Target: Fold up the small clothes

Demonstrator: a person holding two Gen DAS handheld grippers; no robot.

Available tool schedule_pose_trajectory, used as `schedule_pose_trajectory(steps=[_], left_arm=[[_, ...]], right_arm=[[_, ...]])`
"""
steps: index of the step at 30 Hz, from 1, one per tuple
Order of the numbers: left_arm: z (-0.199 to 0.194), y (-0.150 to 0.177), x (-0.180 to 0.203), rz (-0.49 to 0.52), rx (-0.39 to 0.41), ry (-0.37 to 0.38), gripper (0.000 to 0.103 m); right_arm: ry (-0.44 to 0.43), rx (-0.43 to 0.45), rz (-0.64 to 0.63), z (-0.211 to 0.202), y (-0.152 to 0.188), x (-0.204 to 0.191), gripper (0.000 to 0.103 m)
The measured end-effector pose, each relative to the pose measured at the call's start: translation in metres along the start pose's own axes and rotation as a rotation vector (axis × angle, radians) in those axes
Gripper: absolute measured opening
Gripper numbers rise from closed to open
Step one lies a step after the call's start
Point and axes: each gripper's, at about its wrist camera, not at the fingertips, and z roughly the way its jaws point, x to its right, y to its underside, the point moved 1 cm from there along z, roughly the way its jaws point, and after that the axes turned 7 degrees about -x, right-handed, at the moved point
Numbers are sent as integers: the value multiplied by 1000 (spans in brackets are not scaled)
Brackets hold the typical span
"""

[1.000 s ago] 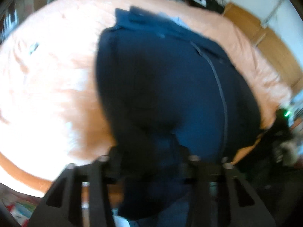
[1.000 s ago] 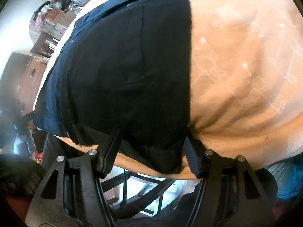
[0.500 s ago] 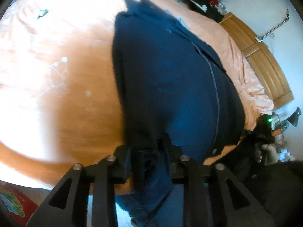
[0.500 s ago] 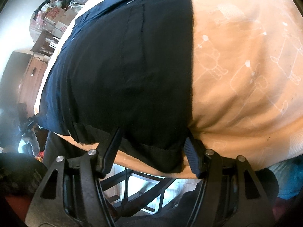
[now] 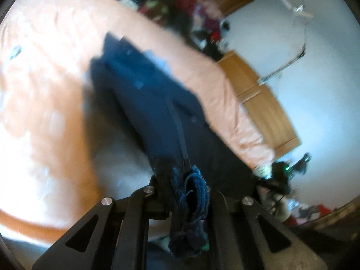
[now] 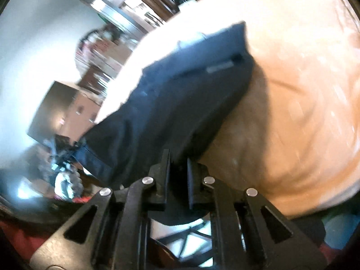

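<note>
A dark navy garment (image 5: 155, 103), shorts or trousers with a side seam, stretches across the orange bedsheet (image 5: 45, 90). My left gripper (image 5: 184, 180) is shut on its near hem, and bunched frayed blue cloth sticks out between the fingers. In the right wrist view the same navy garment (image 6: 180, 99) rises off the orange bedsheet (image 6: 303, 112) toward my right gripper (image 6: 177, 164), which is shut on the other near corner. Both near corners hang lifted above the bed while the far end still rests on it. Both views are blurred by motion.
A wooden headboard or cabinet (image 5: 265, 103) runs beyond the bed on the right, with a pile of clothes (image 5: 191, 9) behind. In the right wrist view, a dark box (image 6: 60, 110) and cluttered shelves (image 6: 126, 15) stand left of the bed. A chair frame (image 6: 186, 240) shows below.
The right gripper went from open around the hem to shut on it. Both grippers have pulled up and back, lifting the near edge of the garment off the sheet.
</note>
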Motion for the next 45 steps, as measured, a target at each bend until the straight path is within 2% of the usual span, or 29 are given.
schedule_pose_trajectory(steps=[2, 5, 8, 12, 16, 17, 18, 19, 21, 24, 27, 28, 29, 30, 31, 32, 33, 37, 39, 41, 42, 45], left_arm=[[-1, -10, 7, 20, 13, 6, 6], [8, -13, 7, 40, -24, -43, 6], [23, -1, -6, 18, -85, -93, 6], [42, 19, -34, -16, -165, -150, 6], [49, 38, -63, -64, -227, -200, 7], [49, 42, -68, -76, -230, -208, 7], [48, 44, -71, -79, -231, -210, 8], [48, 47, -72, -81, -232, -205, 11], [47, 50, -72, -80, -237, -196, 13], [53, 54, -71, -64, -254, -172, 31], [58, 52, -72, -60, -250, -174, 31], [59, 52, -71, -58, -246, -178, 31], [59, 54, -70, -54, -244, -186, 30], [59, 56, -68, -46, -247, -199, 26], [58, 57, -67, -41, -252, -214, 19], [58, 57, -66, -61, -255, -206, 10], [54, 54, -65, -87, -236, -176, 5], [32, 22, -21, -52, -108, -32, 4], [24, -9, -4, -25, -37, 32, 4], [21, -47, 6, -6, 40, 81, 4], [19, -65, 6, 0, 68, 88, 4], [41, -136, 9, 31, 112, 37, 6]], right_arm=[[-14, 10, -3, -1, -7, -4, 11], [68, -51, -30, 13, -3, -2, 10], [146, -142, -20, 31, 12, 20, 10], [179, -221, 52, 55, 31, 51, 10], [192, -268, 112, 64, 41, 76, 23], [178, -268, 131, 64, 42, 82, 29], [176, -275, 141, 64, 42, 84, 42], [169, -281, 149, 65, 42, 85, 46], [174, -297, 140, 68, 41, 84, 48], [163, -339, 106, 80, 36, 78, 48], [163, -376, 69, 93, 34, 68, 47], [171, -379, 57, 94, 35, 65, 46], [182, -373, 43, 92, 35, 62, 41], [183, -364, 36, 88, 35, 60, 28], [178, -353, 28, 84, 37, 60, 20], [152, -334, 28, 80, 35, 55, 8], [102, -295, 33, 70, 32, 45, 7], [-74, -141, 21, 27, -6, 6, 7], [-139, -74, 3, 10, -44, -8, 7], [-163, -30, 12, 7, -85, -8, 7], [-171, -9, 28, 11, -118, -1, 7], [-172, 27, 75, 32, -189, 26, 8]])
